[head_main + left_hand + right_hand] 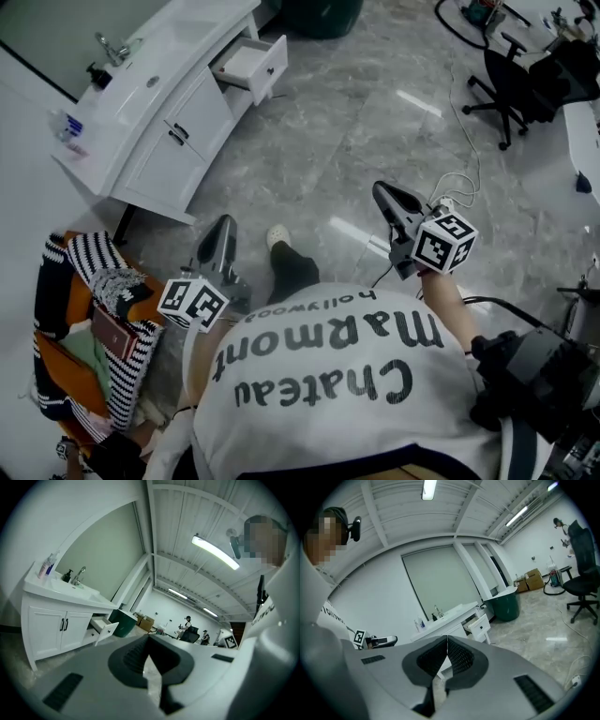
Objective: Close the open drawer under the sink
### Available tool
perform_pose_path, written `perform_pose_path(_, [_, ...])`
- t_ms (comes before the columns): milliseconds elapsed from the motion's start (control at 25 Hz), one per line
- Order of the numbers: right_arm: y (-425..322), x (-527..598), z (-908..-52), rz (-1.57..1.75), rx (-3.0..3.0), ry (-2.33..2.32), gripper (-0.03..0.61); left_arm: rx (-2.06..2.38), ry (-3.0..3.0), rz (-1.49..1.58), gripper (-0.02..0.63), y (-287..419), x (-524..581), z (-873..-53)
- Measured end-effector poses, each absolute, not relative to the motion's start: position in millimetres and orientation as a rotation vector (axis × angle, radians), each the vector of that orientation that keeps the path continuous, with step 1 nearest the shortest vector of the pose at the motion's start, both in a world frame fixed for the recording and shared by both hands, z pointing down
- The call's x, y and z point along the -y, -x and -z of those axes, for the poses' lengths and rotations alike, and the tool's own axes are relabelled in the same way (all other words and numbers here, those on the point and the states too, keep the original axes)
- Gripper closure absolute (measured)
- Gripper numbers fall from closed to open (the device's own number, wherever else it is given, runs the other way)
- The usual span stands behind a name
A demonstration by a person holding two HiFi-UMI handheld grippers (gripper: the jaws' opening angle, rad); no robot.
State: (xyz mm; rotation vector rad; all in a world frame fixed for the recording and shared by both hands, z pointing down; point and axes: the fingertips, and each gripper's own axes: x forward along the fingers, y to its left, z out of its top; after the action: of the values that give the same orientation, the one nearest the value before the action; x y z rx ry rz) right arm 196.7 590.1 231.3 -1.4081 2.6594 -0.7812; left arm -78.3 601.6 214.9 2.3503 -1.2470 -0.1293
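My white printed shirt (328,375) fills the bottom of the head view, and just past it are the two tools I'm holding. The left gripper (223,228) is clamped together with nothing in it. The right gripper (383,194) is the same, tips pressed together on air. Both are well away from the sink cabinet (173,141), pointed roughly its way.

The drawer (255,66) is at the far end of the sink cabinet, right beside the double doors. It's pulled well out and looks empty from here. My guess is it's a light, stiff white box on runners, so a flat push should slide it in. I'd put my closed tips on the middle of the front panel, near the little dark knob (480,627), no need to grab anything. Pushing off-centre could jam it crooked, and a hard shove might slam it.

The floor (328,141) in front of the sink cabinet is glossy grey stone-look tile, probably slick. A green bin (323,14) sits just beyond the drawer end of the sink cabinet. An office chair (511,89) and a loose cable (466,173) are well off to the side of it.
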Motion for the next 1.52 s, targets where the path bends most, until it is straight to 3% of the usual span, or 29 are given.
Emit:
perform_pose_path(1040, [-88, -343, -214, 0.810, -2.582, 1.496, 0.566, 1.108, -2.377, 0.041, 0.606, 170, -343, -212])
perform_pose_path(1520, [-67, -303, -231, 0.880, -2.579, 1.540, 0.566, 1.077, -2.333, 0.019, 0.606, 189, -292, -231])
